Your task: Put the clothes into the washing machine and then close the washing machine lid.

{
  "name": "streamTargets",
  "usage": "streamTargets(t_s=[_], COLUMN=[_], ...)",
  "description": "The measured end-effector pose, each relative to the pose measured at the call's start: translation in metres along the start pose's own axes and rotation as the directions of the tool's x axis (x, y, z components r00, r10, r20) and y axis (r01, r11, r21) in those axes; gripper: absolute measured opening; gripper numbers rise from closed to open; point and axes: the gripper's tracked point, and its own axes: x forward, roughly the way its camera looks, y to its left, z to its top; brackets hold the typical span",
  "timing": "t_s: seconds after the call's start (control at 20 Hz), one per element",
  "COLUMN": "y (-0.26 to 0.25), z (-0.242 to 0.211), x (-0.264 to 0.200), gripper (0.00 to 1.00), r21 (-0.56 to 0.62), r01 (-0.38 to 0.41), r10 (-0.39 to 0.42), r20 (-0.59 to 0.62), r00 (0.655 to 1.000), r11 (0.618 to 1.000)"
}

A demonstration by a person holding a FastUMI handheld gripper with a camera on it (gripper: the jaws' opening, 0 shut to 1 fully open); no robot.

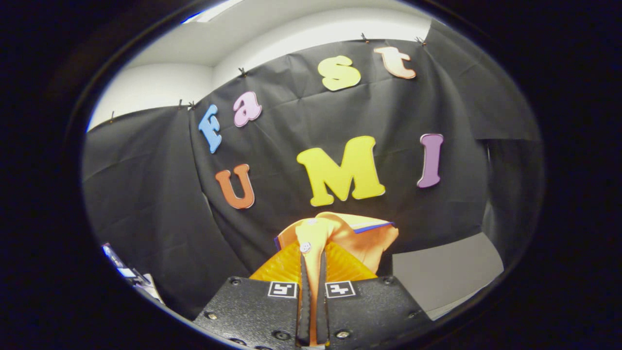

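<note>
Tool pinching an orange garment

The tool [313, 272] holds its fingers pressed together on the orange garment [352, 238]; the cloth rises just beyond the fingertips, before the black booth wall [146, 194]; no brand label is readable.

The gripper [312, 272] is raised and points forward, level with the booth wall. Its two fingers [303, 291] stand nearly together, parallel, leaving only a thin slit between them. Both press on a fold of the orange garment [359, 238], which is pinched in that slit.
</note>
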Motion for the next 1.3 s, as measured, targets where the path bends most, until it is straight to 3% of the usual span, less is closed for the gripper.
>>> streamTargets(t_s=[0.25, 0.45, 0.75, 1.3], y=[0.025, 0.023, -0.002, -0.055], z=[-0.042, -0.094, -0.177, -0.306], x=[0.072, 0.131, 0.207, 0.265], gripper=[0.08, 0.08, 0.08, 0.08], r21=[0.042, 0.088, 0.163, 0.178], r01=[-0.056, -0.055, 0.004, 0.174], r10=[0.060, 0.074, 0.063, -0.023], r20=[-0.109, -0.229, -0.404, -0.631], r00=[0.992, 0.971, 0.912, 0.775], r11=[0.998, 0.995, 0.987, 0.969])
